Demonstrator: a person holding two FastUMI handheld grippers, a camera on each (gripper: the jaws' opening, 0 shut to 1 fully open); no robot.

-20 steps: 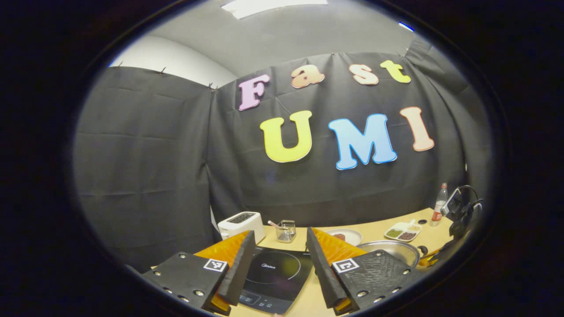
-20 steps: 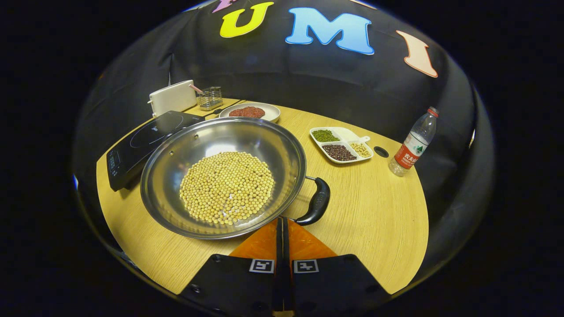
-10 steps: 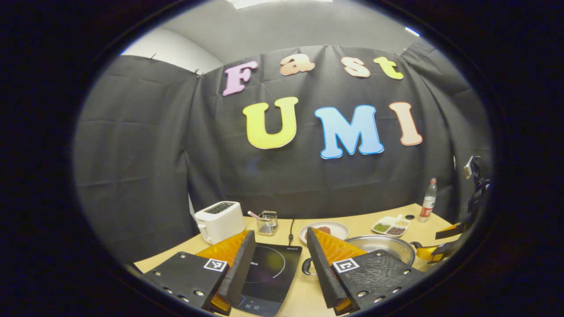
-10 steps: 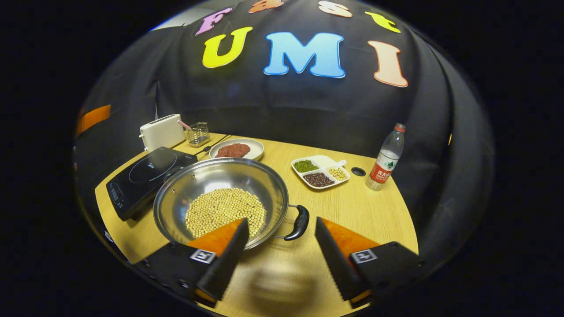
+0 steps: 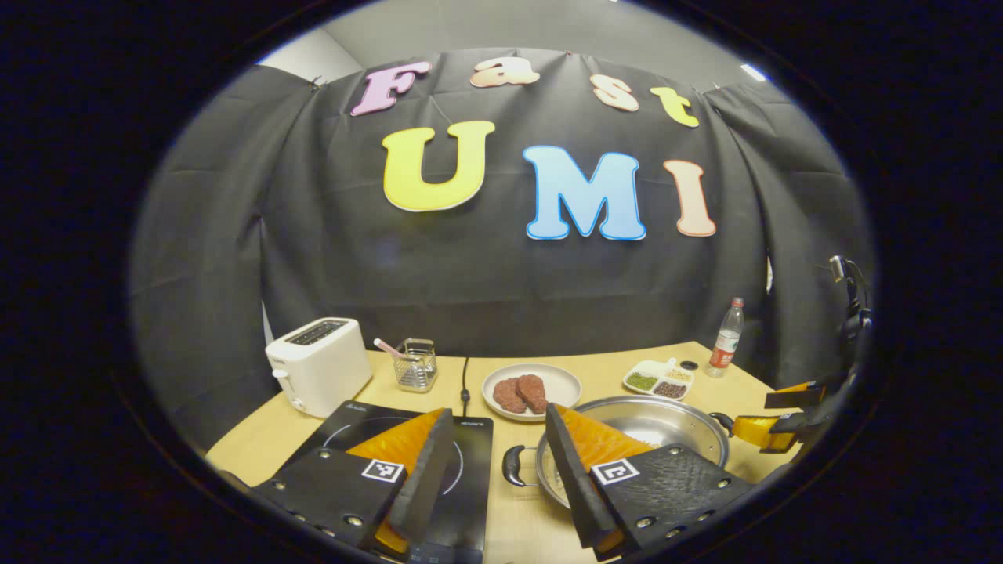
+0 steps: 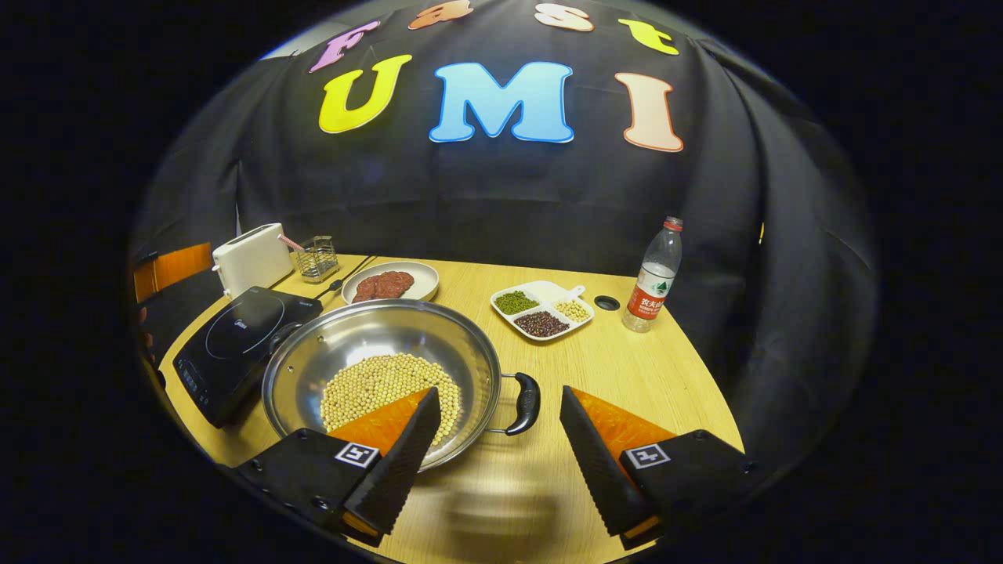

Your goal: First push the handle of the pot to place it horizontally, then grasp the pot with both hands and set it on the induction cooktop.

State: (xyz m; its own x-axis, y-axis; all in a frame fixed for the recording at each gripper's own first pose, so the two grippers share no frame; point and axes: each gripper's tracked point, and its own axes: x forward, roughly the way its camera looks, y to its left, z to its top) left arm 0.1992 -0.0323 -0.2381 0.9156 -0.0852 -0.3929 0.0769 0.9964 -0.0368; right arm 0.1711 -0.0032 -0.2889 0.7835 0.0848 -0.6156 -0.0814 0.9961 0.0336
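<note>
A steel pot (image 6: 368, 337) holding soybeans (image 6: 376, 384) sits on the wooden table, just right of the black induction cooktop (image 6: 235, 345). Its two black handles point left and right. In the right gripper view the right handle (image 6: 523, 403) lies between the fingers of my open right gripper (image 6: 498, 392), nearer the left finger and not touched. In the left gripper view my left gripper (image 5: 498, 410) is open, with the pot's left handle (image 5: 513, 466) in the gap. The pot (image 5: 666, 419) lies behind its right finger and the cooktop (image 5: 470, 462) behind its left. The right gripper (image 5: 776, 429) shows beyond the pot.
A white toaster (image 6: 249, 258) and a wire basket (image 6: 317, 258) stand at the back left. A plate of meat (image 6: 388, 283) sits behind the pot. A divided dish of beans (image 6: 542, 311) and a water bottle (image 6: 652, 276) stand to the back right. The table edge (image 6: 705, 392) curves on the right.
My right gripper went from shut to open and drew back from the pot, whose right handle now sits between its fingers. The left gripper's view tilted down and brought the pot's left handle between its fingers.
</note>
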